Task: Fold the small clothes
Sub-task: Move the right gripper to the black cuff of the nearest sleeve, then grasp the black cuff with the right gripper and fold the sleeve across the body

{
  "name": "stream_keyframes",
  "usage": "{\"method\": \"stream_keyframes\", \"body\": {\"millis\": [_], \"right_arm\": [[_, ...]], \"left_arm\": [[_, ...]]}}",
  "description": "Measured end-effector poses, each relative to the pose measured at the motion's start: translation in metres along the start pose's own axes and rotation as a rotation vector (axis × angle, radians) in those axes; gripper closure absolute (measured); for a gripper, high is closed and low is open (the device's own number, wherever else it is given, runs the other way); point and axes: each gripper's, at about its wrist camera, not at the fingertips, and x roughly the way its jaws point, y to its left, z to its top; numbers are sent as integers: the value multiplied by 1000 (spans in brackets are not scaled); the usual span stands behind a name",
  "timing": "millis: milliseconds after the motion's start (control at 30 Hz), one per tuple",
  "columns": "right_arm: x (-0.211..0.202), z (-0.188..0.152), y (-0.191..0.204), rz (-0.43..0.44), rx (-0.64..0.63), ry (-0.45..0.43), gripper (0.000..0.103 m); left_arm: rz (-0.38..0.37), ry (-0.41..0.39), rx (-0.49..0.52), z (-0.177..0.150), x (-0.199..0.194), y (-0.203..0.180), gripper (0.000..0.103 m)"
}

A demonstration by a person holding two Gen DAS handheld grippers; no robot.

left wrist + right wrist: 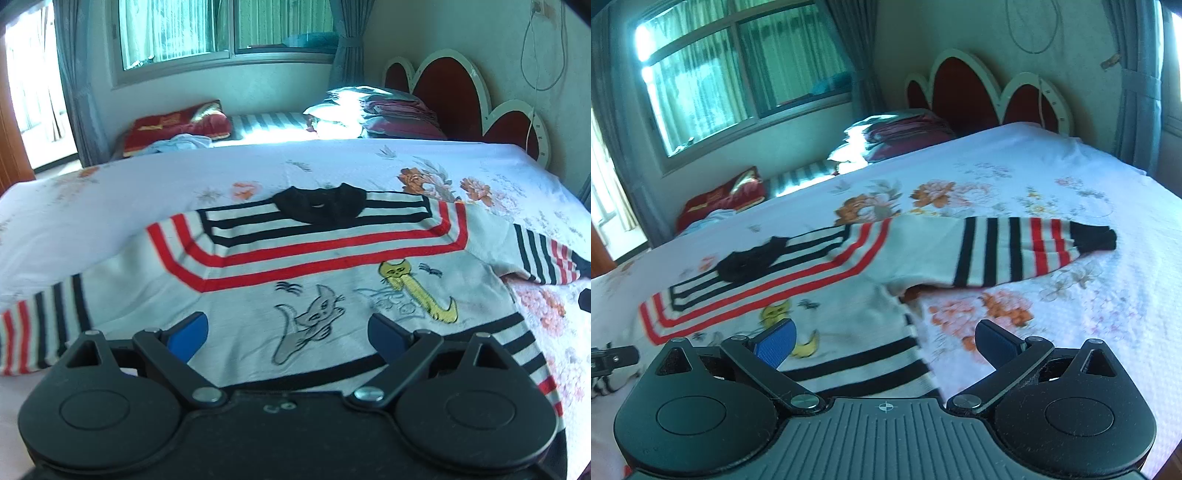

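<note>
A small white sweater (295,280) with red and black stripes, a black collar and cat pictures lies flat on the bed, hem nearest me. My left gripper (286,338) is open and empty just above its hem. In the right wrist view the sweater (849,295) lies to the left, its right sleeve (1004,251) stretched out to the right. My right gripper (884,343) is open and empty over the hem's right corner. The left gripper's edge (613,360) shows at far left.
The bed has a white floral sheet (498,192) (1052,177) and a red scalloped headboard (454,96). Folded bedding and pillows (369,110) lie by the window. A red cushion (177,125) lies on a second mattress at left.
</note>
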Motion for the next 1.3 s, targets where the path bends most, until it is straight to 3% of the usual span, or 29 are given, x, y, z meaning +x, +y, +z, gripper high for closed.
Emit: {"method": "stream_keyframes", "body": {"millis": [100, 167, 467, 633, 700, 767, 833, 900, 1033, 1167, 1300], "right_arm": [[17, 10, -20, -21, 9, -1, 2], [31, 17, -38, -25, 21, 9, 28], [95, 42, -138, -111, 137, 79, 30], [124, 52, -196, -155, 247, 102, 30], [135, 55, -214, -160, 299, 101, 38], [145, 57, -229, -168, 341, 109, 52], [156, 59, -242, -165, 392, 113, 53], [161, 61, -250, -167, 410, 106, 55], [167, 64, -259, -179, 441, 84, 87], [167, 66, -256, -182, 437, 48, 95], [160, 79, -234, -154, 375, -25, 96]], "left_arm": [[6, 17, -6, 4, 16, -9, 11], [26, 29, -7, 6, 28, -18, 11], [106, 68, -18, 21, 73, -53, 11], [86, 62, -96, 23, 87, -68, 11], [87, 70, -101, 23, 92, -74, 11], [104, 76, -71, 23, 96, -81, 11], [118, 74, -32, 23, 99, -87, 11], [122, 77, -16, 23, 101, -90, 11], [104, 102, -45, 26, 106, -86, 12], [99, 108, -71, 29, 110, -82, 13], [100, 104, -120, 34, 112, -72, 13]]}}
